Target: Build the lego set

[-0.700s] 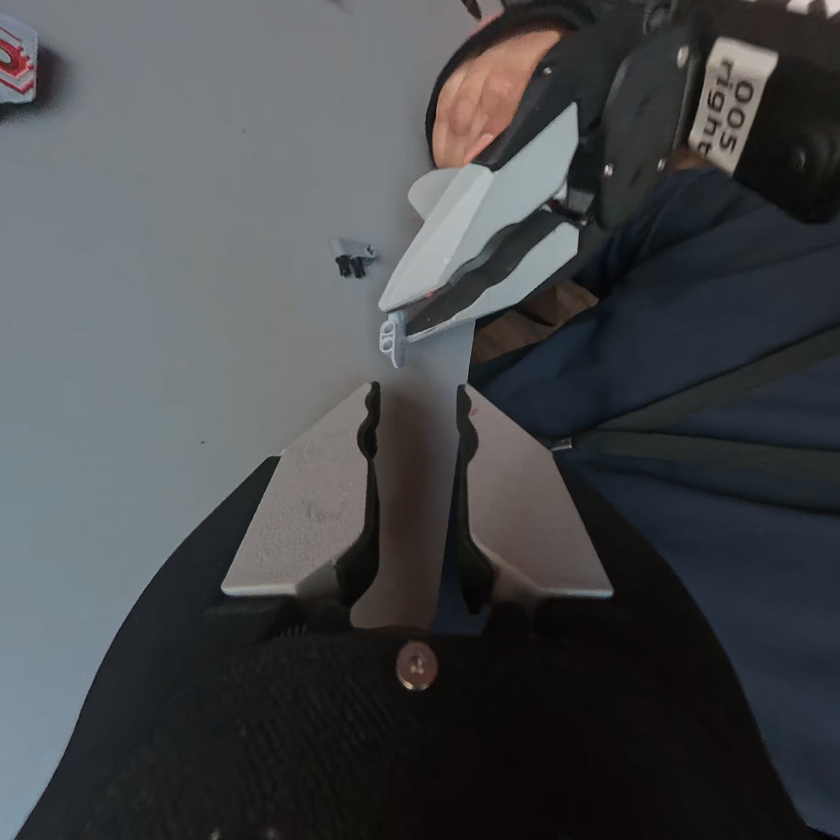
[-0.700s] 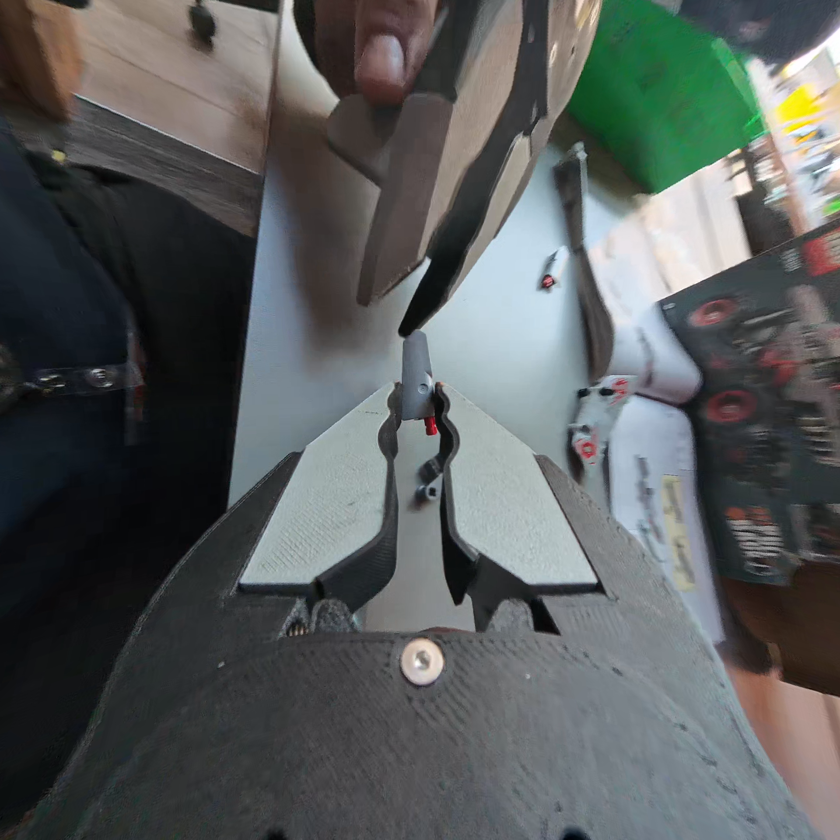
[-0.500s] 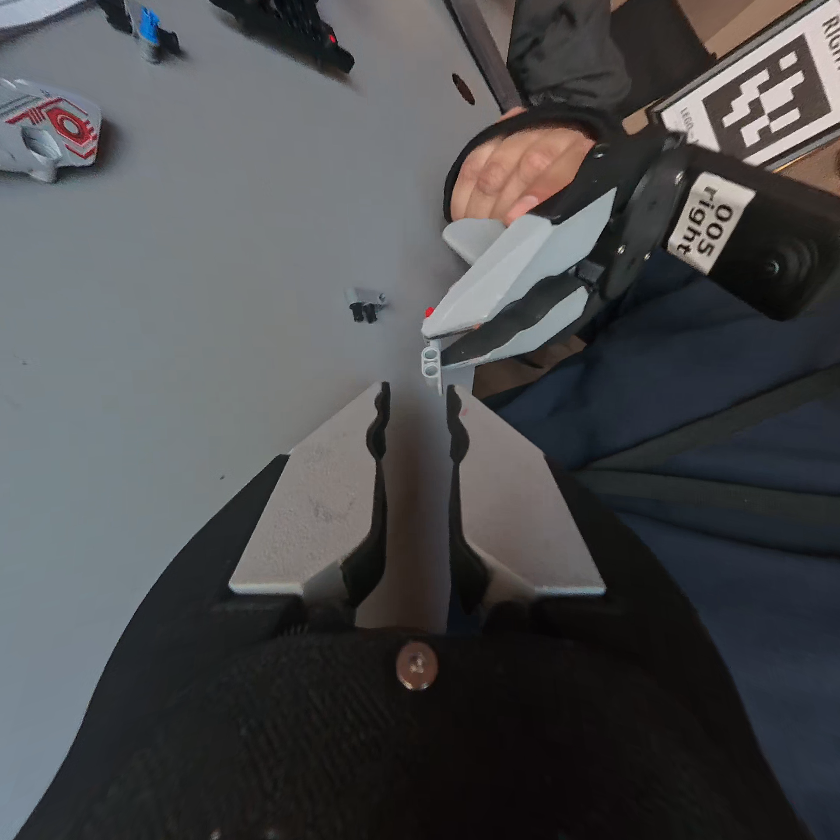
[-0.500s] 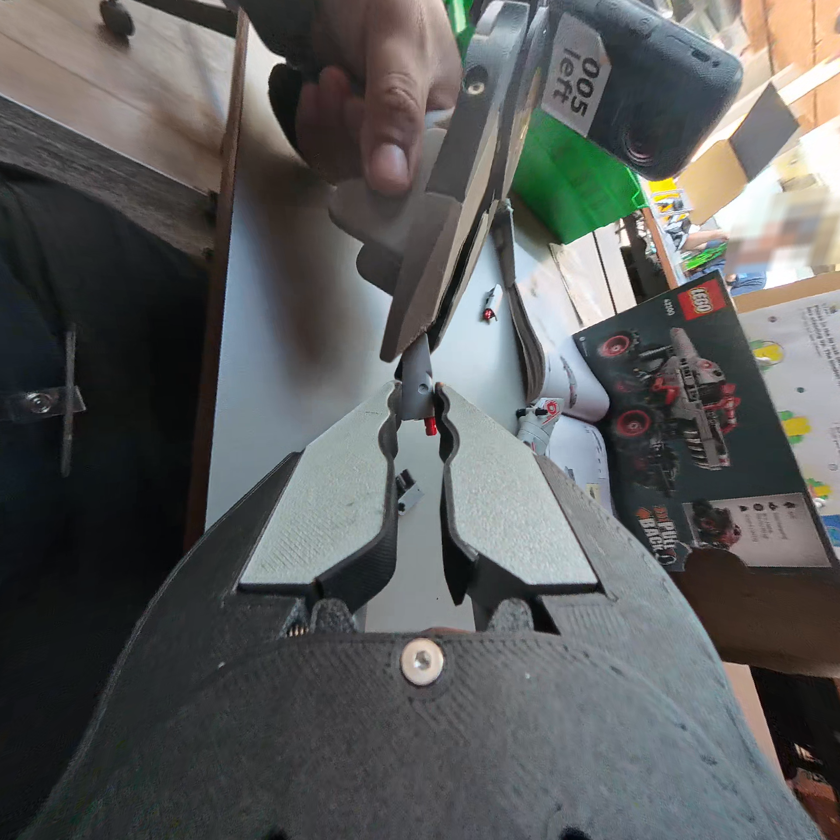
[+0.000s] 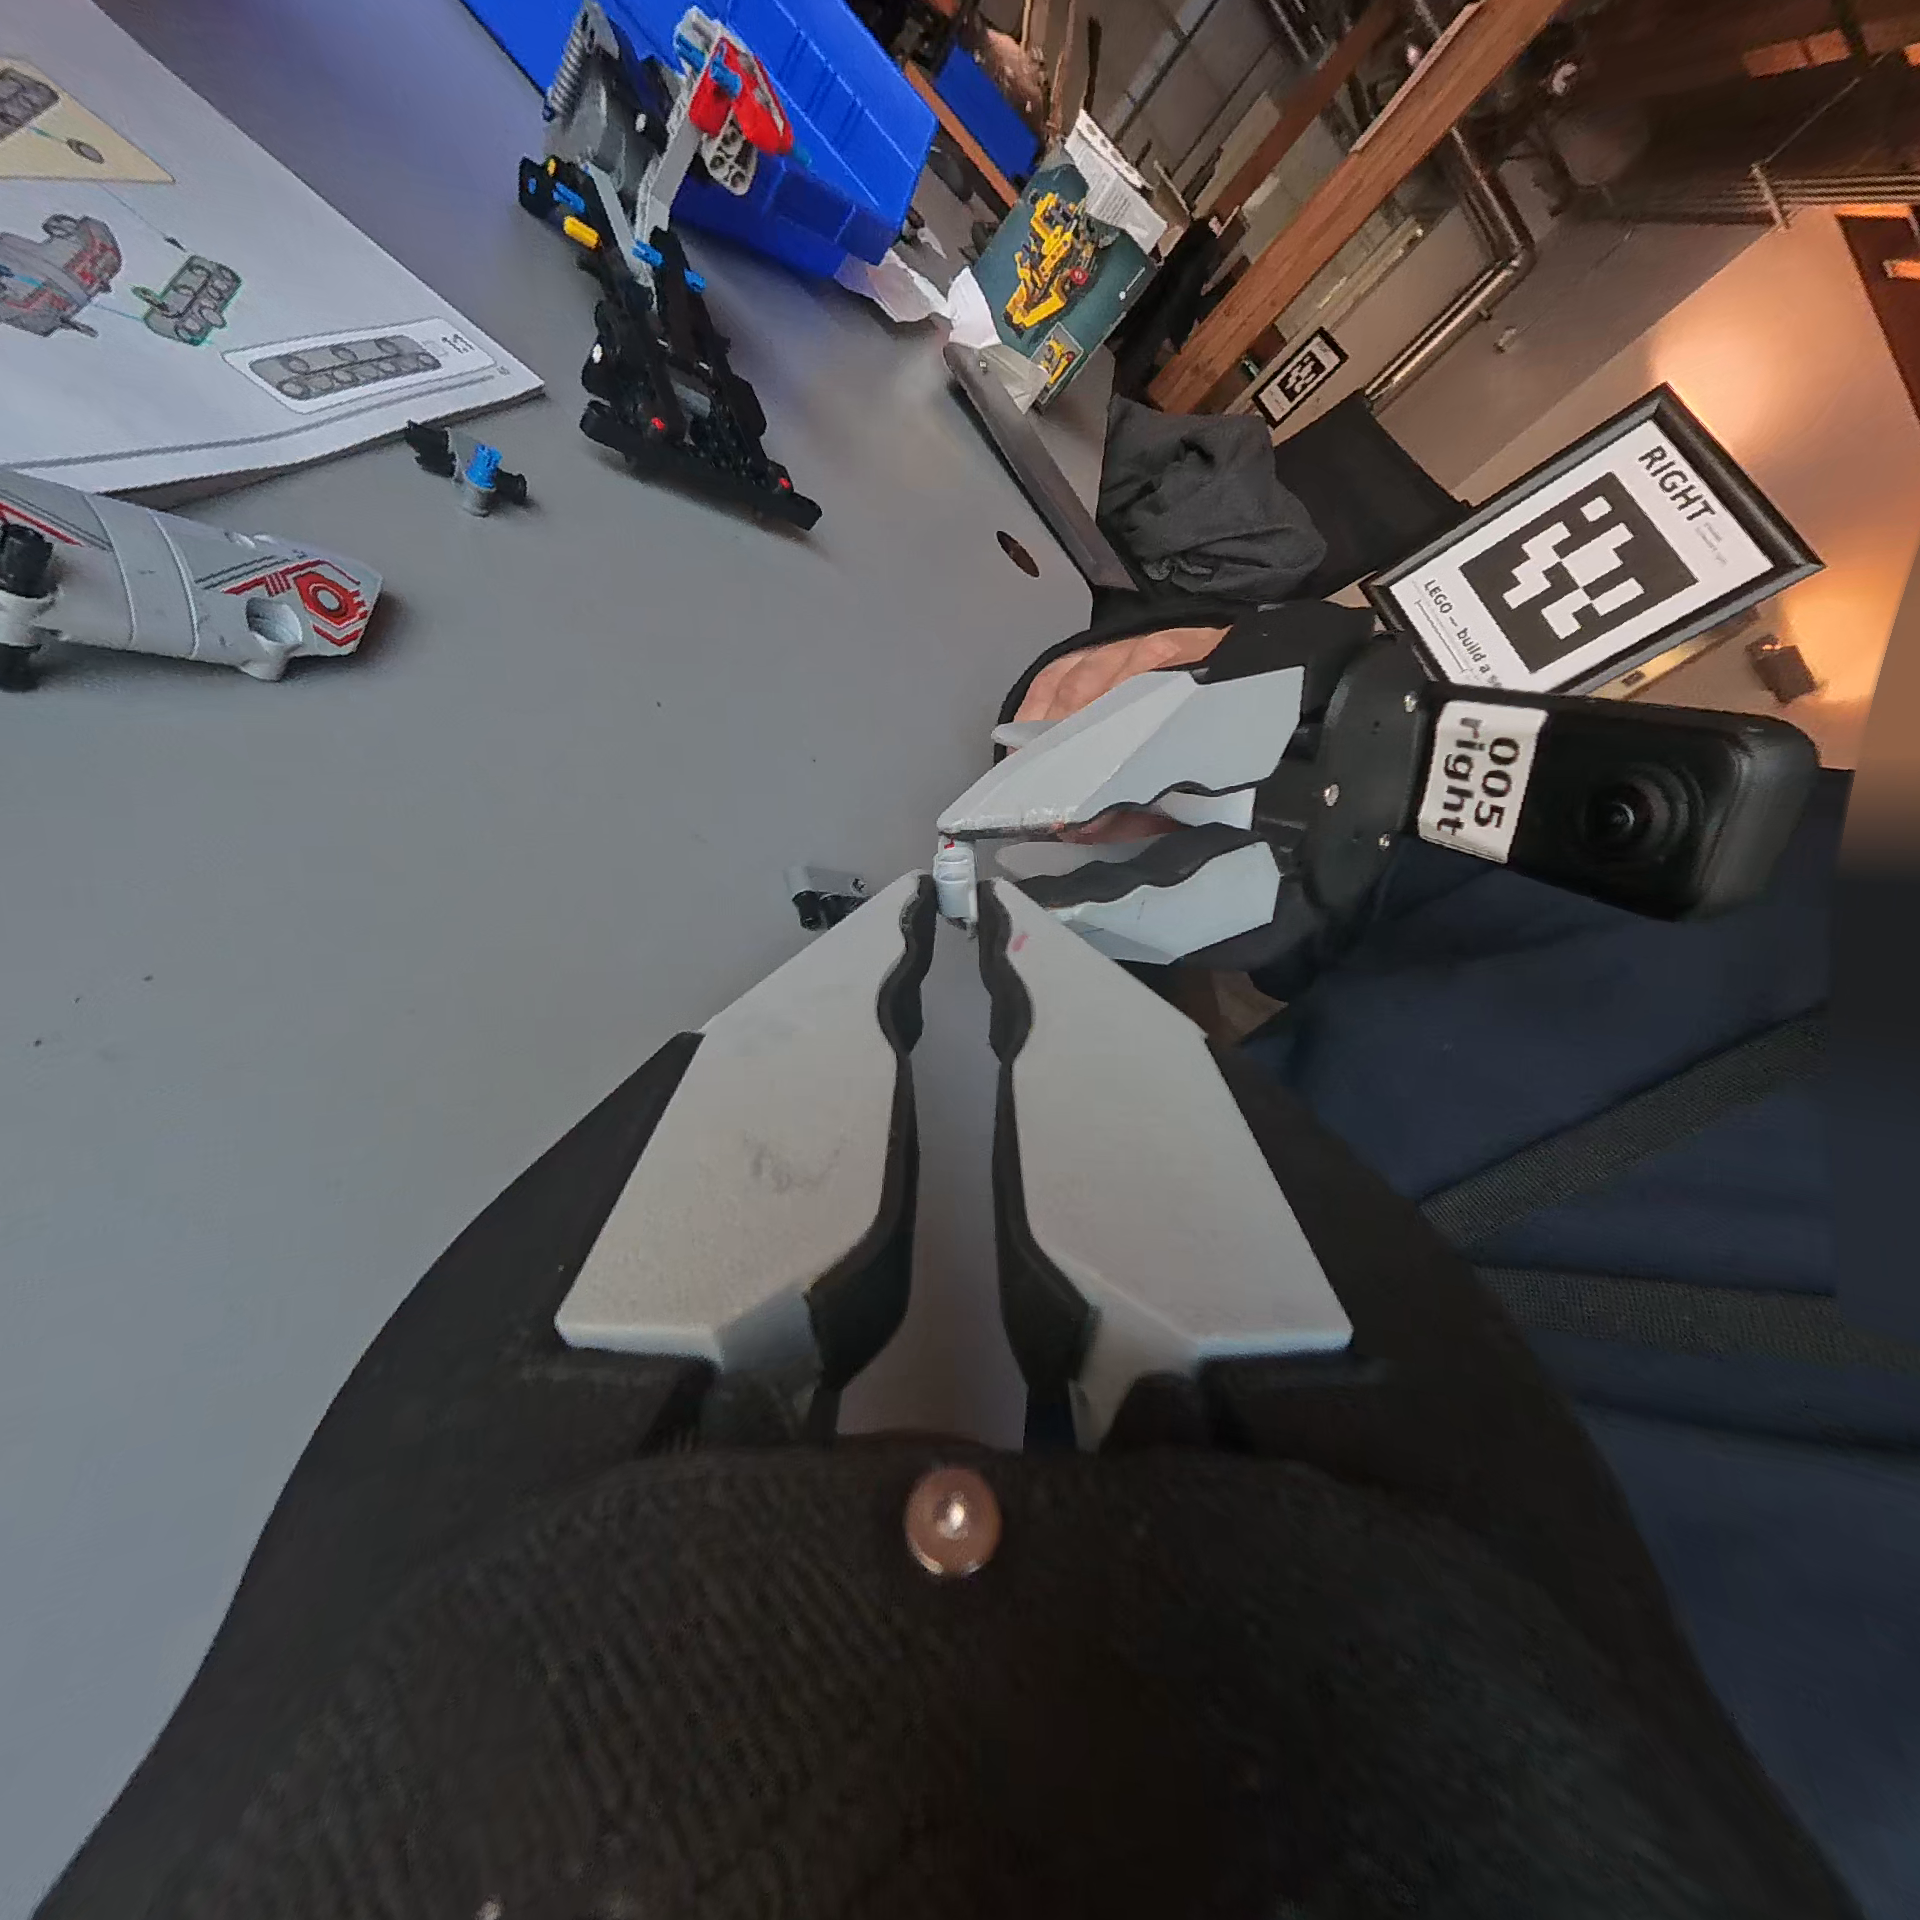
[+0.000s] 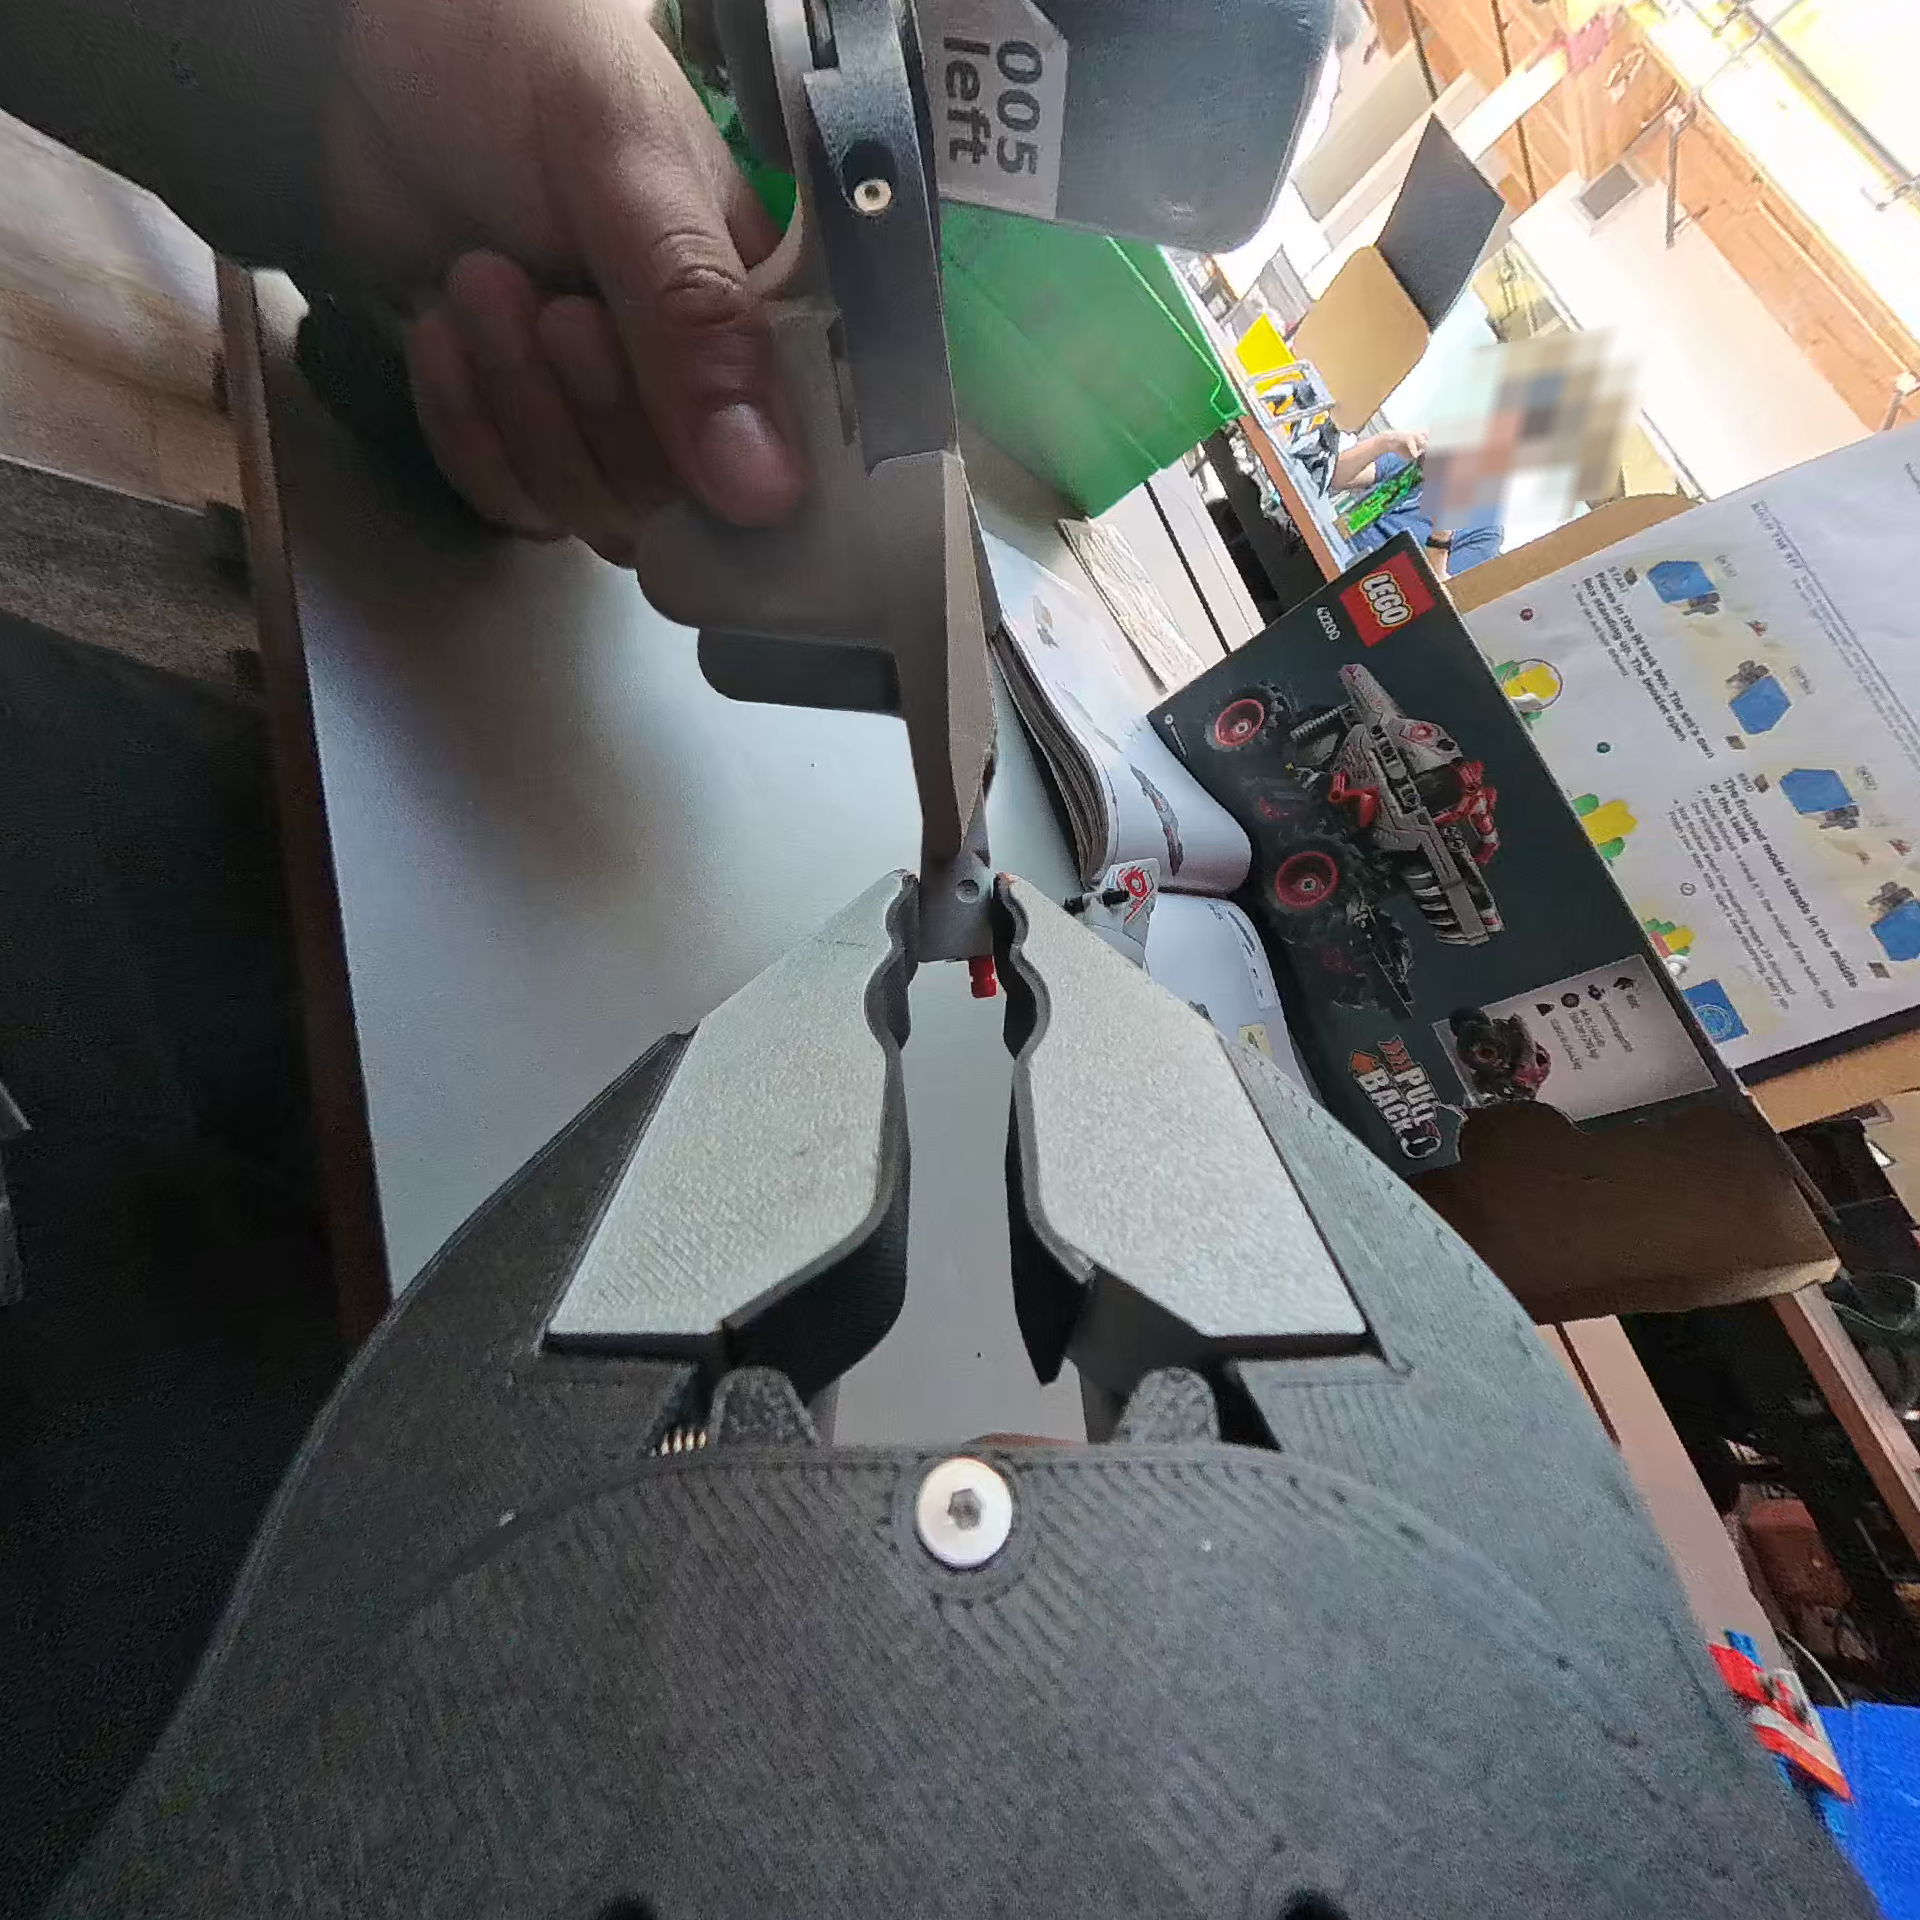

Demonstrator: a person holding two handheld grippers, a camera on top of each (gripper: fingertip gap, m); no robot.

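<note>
A small grey Lego piece [image 5: 954, 881] with a red pin [image 6: 979, 972] sits between both grippers above the grey table [image 5: 416, 935]. In the right wrist view my right gripper [image 6: 956, 906] is shut on the grey piece [image 6: 961, 914]. My left gripper [image 6: 951, 847] comes down from above onto the piece's top end. In the left wrist view my left gripper [image 5: 953, 902] has its tips closed on either side of the piece, and the right gripper [image 5: 971, 857] reaches in from the right. A hand [image 6: 623, 343] holds the left gripper.
A small grey and black connector [image 5: 826, 889] lies just left of the grippers. Farther off are a grey and red body panel [image 5: 208, 603], a black chassis build [image 5: 675, 384], an open booklet [image 5: 208, 312], a blue bin [image 5: 821, 135], the set's box [image 6: 1423, 862] and a green bin [image 6: 1070, 374]. Both grippers' tips are close together, under 4 cm apart.
The left gripper has moved up to the piece held by the right gripper, and its jaws have narrowed onto it. Both views have swung up to show more of the room.
</note>
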